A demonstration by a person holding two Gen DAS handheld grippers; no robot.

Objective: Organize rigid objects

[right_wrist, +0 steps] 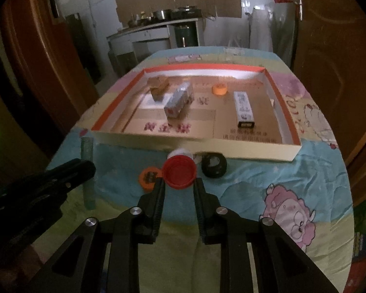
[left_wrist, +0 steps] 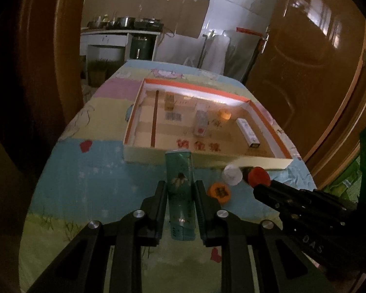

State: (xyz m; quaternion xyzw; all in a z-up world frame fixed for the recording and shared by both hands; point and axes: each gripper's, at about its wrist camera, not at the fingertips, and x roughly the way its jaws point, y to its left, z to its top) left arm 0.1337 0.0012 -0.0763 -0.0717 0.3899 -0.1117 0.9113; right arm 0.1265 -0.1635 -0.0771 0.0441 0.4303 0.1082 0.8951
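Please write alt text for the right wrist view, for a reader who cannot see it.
The right gripper is shut on a red bottle cap above a cartoon-print tablecloth. Just beyond lie a black ring, an orange cap and a shallow orange-rimmed box holding small packages.

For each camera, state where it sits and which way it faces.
Left wrist: sits on the left gripper, looking down along its fingers at a teal box clamped between them, toward the tray; the right gripper enters at right.
Right wrist: sits on the right gripper, which pinches a red cap; the left gripper enters at left.
Shared: tray, teal box, red cap, orange cap, tablecloth.
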